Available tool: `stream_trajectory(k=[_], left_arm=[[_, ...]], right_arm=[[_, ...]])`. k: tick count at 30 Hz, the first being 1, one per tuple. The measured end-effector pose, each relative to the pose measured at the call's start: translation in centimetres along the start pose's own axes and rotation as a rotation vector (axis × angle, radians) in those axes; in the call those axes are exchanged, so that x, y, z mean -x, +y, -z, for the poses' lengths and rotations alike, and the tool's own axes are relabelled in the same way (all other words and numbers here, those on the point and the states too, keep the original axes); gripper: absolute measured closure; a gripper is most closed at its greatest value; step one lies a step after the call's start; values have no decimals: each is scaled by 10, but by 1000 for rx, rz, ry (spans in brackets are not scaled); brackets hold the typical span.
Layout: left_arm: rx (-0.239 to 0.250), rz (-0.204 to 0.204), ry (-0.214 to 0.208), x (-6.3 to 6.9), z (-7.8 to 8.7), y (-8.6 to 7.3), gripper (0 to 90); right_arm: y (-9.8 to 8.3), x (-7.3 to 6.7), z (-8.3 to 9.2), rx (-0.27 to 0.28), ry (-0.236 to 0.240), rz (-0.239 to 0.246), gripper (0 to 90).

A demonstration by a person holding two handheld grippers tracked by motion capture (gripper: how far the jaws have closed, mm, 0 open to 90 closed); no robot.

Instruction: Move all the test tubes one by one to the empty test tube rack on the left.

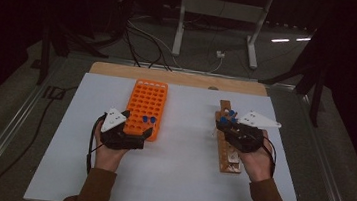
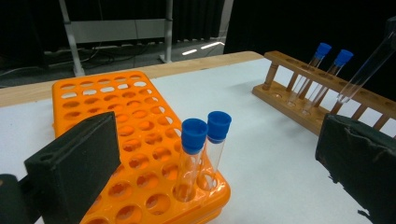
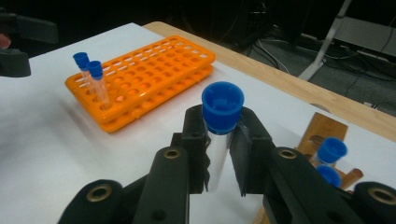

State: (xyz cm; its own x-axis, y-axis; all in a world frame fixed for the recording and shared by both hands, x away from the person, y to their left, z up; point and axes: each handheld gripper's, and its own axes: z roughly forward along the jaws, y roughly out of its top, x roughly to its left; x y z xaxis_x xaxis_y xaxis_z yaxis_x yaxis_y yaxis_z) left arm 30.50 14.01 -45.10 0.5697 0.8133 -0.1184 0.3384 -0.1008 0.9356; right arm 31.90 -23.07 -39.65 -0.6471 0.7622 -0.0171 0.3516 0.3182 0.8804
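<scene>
While two capped tubes (image 2: 201, 154) were already seated in the orange rack (image 1: 146, 108), a third tube (image 3: 220, 135) was clamped in the right gripper (image 3: 219, 149) above the wooden rack (image 1: 227, 146); two remained there. Left gripper (image 2: 219, 163) was wide open, empty.

Five blue-capped tubes (image 3: 222, 126) in all: two in one orange rack (image 1: 146, 108), two in one wooden rack (image 1: 225, 150), one in a claw (image 3: 219, 154).
</scene>
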Motion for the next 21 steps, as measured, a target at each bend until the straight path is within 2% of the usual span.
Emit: stream_trajectory(k=[12, 21], left_arm=[[-6, -11, -22, 10, -6, 2, 8], [-19, -37, -45, 20, -13, 3, 8]], right_arm=[[4, -14, -9, -7, 41, 15, 767], [11, -29, -18, -7, 78, 37, 767]])
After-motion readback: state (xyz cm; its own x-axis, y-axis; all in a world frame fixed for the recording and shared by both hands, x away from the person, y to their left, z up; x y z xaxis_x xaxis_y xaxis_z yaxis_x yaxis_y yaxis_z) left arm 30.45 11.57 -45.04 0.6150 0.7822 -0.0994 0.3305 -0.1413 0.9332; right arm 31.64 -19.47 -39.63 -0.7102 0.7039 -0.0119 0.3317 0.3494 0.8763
